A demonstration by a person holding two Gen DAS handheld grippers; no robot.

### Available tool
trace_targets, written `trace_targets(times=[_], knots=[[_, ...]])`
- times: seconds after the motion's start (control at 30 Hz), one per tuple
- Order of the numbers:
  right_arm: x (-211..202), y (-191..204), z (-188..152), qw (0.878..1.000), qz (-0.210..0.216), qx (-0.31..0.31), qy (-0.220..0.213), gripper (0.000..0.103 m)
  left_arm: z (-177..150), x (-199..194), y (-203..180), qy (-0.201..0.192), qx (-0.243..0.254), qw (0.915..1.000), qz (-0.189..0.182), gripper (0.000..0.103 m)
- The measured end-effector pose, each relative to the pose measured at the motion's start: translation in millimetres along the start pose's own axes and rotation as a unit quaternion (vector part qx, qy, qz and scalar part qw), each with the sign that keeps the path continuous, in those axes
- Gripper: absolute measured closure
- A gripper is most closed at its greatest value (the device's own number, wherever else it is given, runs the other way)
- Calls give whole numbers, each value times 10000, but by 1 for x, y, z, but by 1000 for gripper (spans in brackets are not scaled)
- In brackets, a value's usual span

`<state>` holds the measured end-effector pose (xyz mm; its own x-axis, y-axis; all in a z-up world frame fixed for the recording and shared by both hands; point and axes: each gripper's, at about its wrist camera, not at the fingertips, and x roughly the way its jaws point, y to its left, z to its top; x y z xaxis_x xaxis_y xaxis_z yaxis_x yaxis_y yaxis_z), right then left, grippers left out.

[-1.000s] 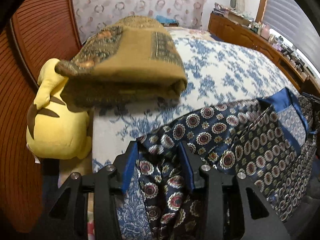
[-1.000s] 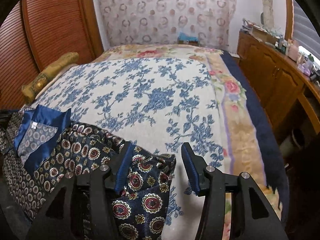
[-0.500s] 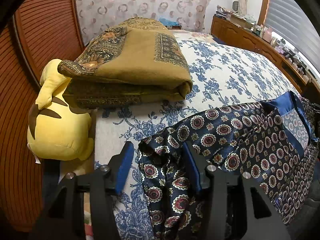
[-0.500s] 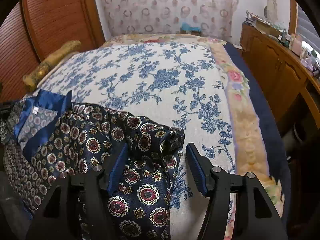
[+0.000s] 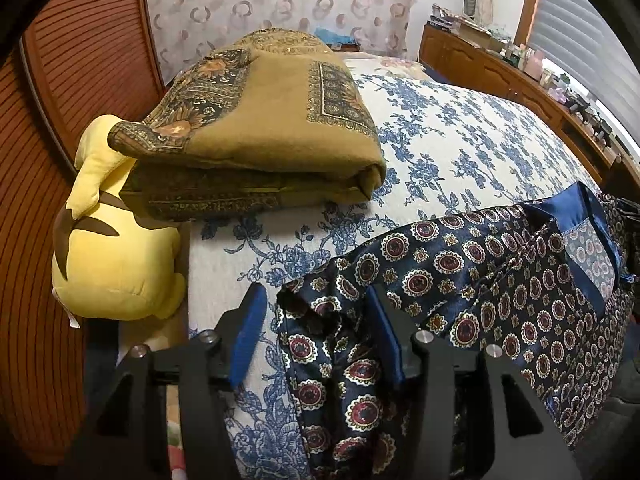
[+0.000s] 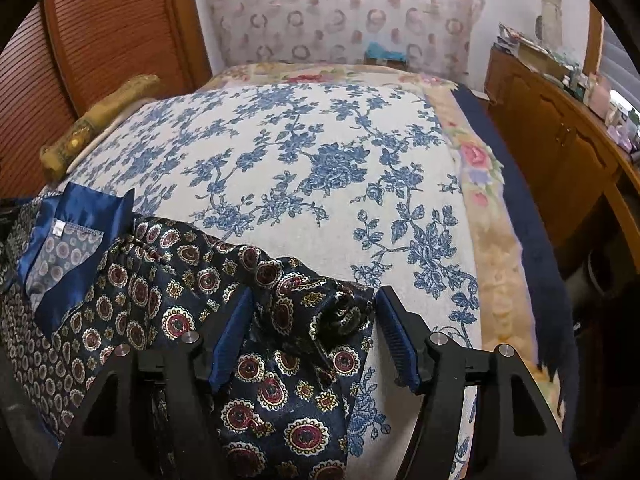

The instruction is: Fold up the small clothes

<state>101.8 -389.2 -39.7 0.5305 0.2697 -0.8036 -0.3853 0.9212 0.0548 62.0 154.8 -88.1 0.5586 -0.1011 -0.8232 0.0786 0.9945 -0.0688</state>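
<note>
The garment [image 5: 472, 280] is a slippery, satin-like navy cloth printed with red-and-cream medallions, with a plain blue collar band [image 6: 76, 216] and a small white tag. It lies crumpled along the near edge of the bed [image 6: 312, 184], one end bunched between each claw's fingers.

The left gripper [image 5: 316, 332] stands apart: the cloth lies against its right pad, while the left pad is clear, over bare bedspread. The right gripper [image 6: 316, 332] has its jaws opening; a rumpled fold sits between them, loose, with neither pad pressing it.

The bedspread is a matte cream weave with blue floral sprays, edged on the right side by a peach border with pink roses and a navy band. At the left edge lies a thick folded ochre blanket [image 5: 260, 120] with dark ornate borders, and beside it a soft yellow plush [image 5: 112, 256]. Ribbed reddish-wood panels [image 5: 48, 200] run along the left; ring-patterned curtain [image 6: 340, 8] hangs behind, and a cluttered wooden sideboard [image 6: 560, 120] stands right.
</note>
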Motion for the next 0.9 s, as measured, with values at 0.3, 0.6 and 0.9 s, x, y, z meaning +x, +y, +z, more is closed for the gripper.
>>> trace_targets(times=[0.3,0.6,0.9], knots=[[0,1,0,10000,24,-65,14,47,4,3,2,-12,18,10000,-31,55],[-6,20,-3,9975,533,-457,9,96,-2,-10,-9,-174,122,9988,-442,100],[-82,33,36,9907,551,-741,-1001,97,38,-110,-48,-1706,181,9832,-618,101]])
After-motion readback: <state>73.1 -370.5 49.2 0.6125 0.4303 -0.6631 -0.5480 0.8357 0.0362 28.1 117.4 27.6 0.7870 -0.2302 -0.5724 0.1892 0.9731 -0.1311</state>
